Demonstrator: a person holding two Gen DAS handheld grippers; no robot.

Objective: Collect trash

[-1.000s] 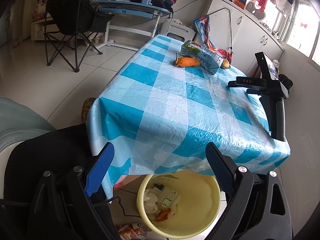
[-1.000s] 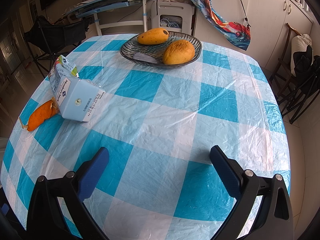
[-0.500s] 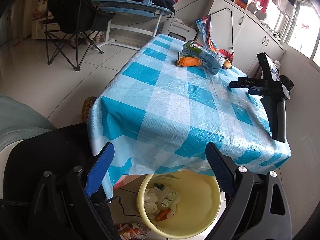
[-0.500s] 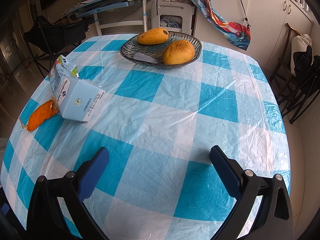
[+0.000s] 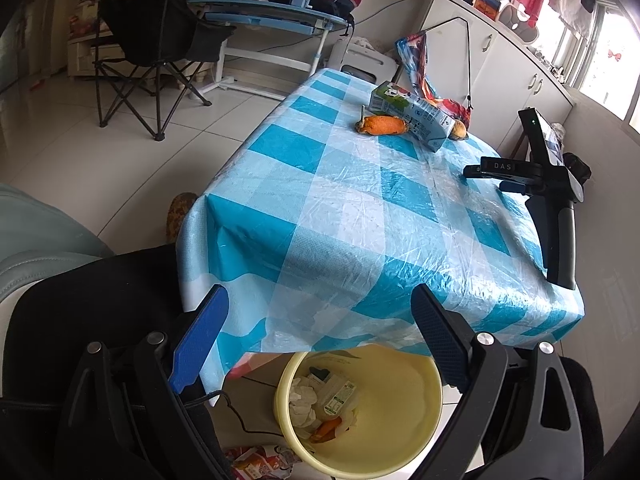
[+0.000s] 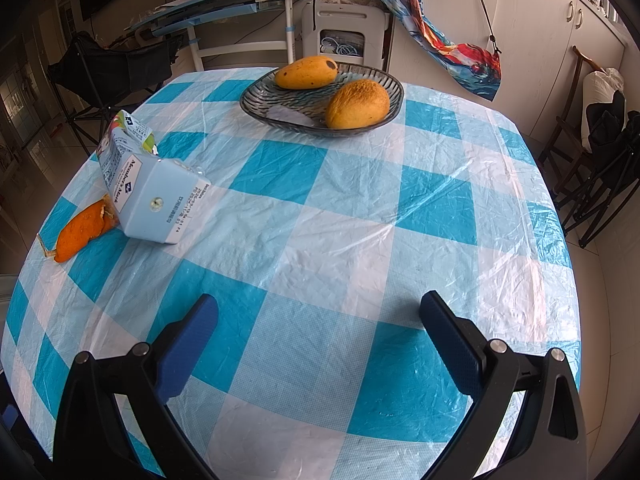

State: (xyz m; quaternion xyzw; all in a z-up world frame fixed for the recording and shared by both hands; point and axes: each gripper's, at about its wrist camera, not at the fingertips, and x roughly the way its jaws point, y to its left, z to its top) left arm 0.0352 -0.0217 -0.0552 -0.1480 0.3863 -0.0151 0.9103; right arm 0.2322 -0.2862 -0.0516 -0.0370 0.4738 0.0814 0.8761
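Blue milk carton [image 6: 148, 188] lies far beyond both grippers' spread, empty jaws.

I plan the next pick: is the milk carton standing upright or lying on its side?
Lying on its side: the milk carton rests lengthwise on the tablecloth, its flat end facing the right camera.

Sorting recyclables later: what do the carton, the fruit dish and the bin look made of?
Carton: printed, coated paperboard, judging by its folded gable top and creased edges. Fruit dish: probably dark glass, translucent and ribbed, with shiny highlights; moulded plastic is possible. Bin: pale yellow plastic, smooth with a rounded rim.
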